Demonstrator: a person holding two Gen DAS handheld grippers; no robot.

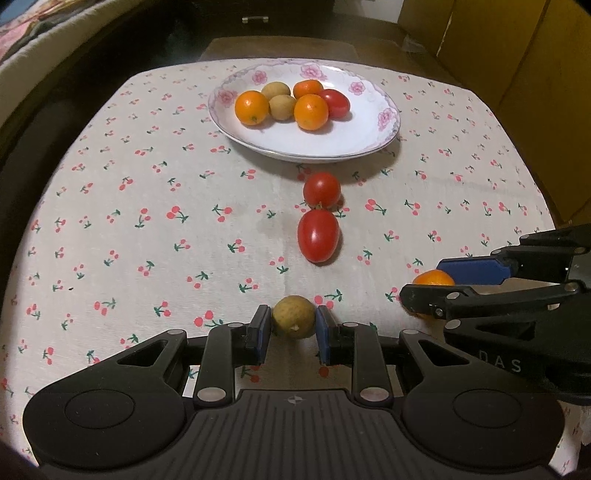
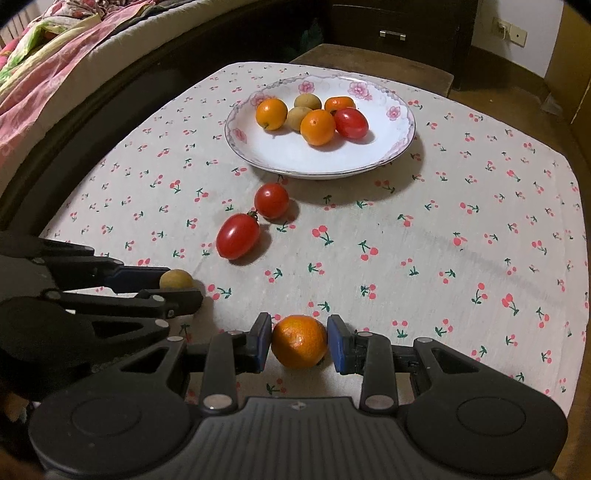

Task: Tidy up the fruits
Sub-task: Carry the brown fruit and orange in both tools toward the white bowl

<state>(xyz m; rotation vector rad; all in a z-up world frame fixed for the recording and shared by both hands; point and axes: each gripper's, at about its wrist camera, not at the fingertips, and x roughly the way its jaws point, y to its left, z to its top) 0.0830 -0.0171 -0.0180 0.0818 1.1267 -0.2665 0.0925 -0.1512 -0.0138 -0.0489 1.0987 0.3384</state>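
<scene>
My left gripper [image 1: 293, 322] is shut on a small tan longan [image 1: 294, 316] low over the cherry-print tablecloth [image 1: 147, 229]. My right gripper [image 2: 299, 343] is shut on a small orange [image 2: 300, 341], just to the right of the left one. Each gripper shows in the other's view: the right gripper [image 1: 424, 282] and the left gripper [image 2: 181, 284]. Two red tomatoes [image 1: 321, 190] [image 1: 318, 236] lie touching on the cloth ahead. Beyond them stands a white flowered plate [image 1: 303, 157] with three oranges, two longans and one tomato.
A bed with a pink quilt [image 2: 44, 55] runs along the table's left side. A dark drawer cabinet [image 2: 393, 35] and a low wooden stand [image 2: 369, 59] sit behind the table. Yellow-brown boxes [image 1: 498, 44] stand at the back right.
</scene>
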